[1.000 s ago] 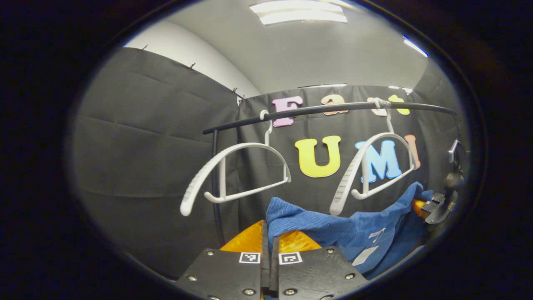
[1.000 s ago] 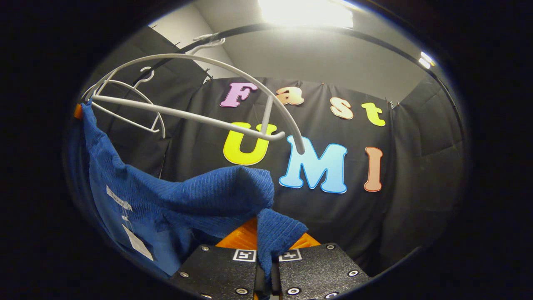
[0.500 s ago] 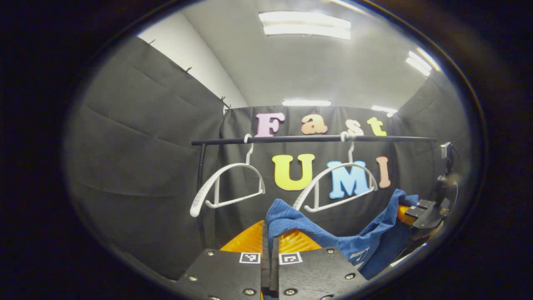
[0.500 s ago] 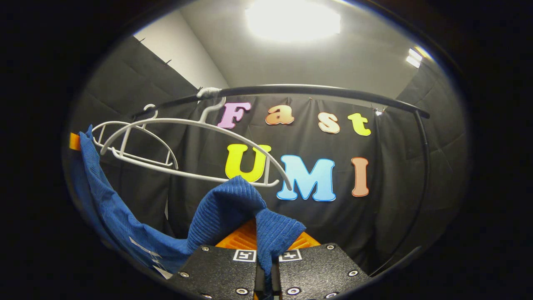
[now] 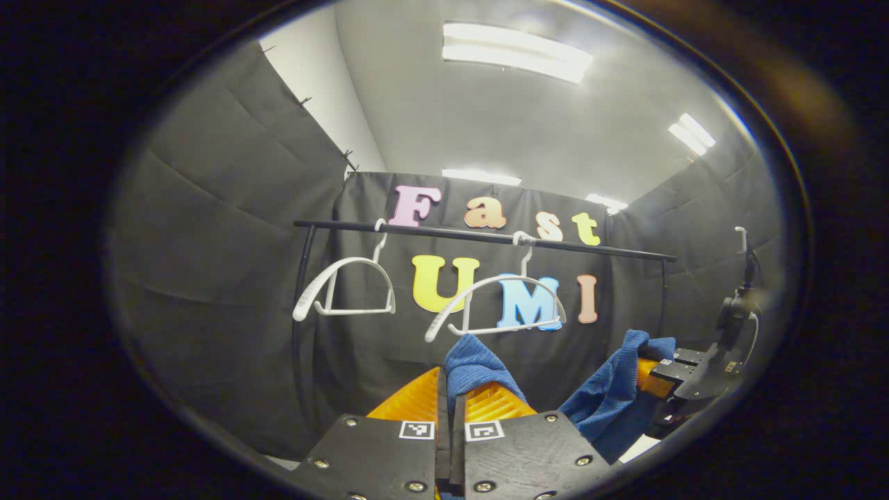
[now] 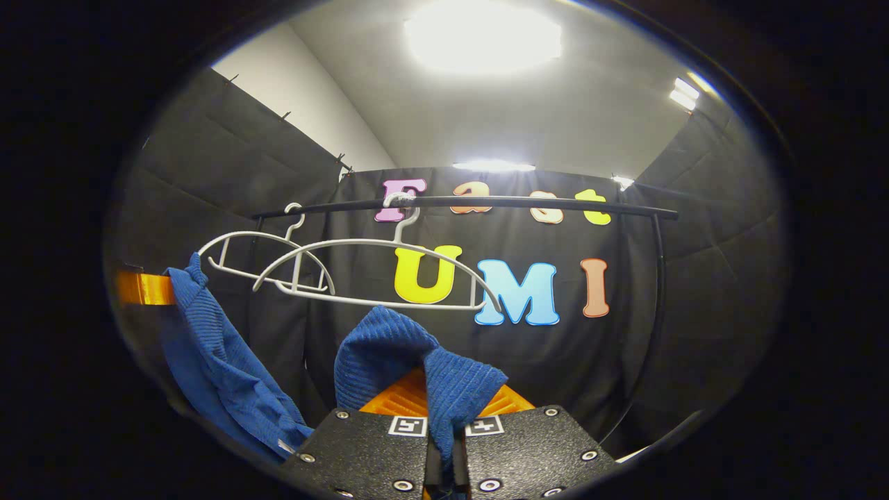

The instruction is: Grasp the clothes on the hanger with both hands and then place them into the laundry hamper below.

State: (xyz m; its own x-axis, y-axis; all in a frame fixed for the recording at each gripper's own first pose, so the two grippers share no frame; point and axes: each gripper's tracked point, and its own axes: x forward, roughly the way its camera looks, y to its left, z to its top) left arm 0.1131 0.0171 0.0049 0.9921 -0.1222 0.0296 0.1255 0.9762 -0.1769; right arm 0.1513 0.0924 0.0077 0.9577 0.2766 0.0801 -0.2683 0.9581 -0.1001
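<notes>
L tongs (image 5: 450, 410) pinch one end of blue garment (image 5: 479, 364), R tongs (image 6: 439, 417) pinch the other end; cloth sags btwn them, off and below two bare white hangers (image 6: 378, 267) on black rail (image 6: 486, 203).

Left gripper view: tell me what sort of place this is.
Probably a staged test booth rather than a home: black cloth walls, a black clothes rail with two bare white hangers, and ceiling strip lights. Both claws grip a blue garment.

recording booth: black cloth walls (image 5: 229, 229), clothes rail (image 6: 486, 202).
</notes>
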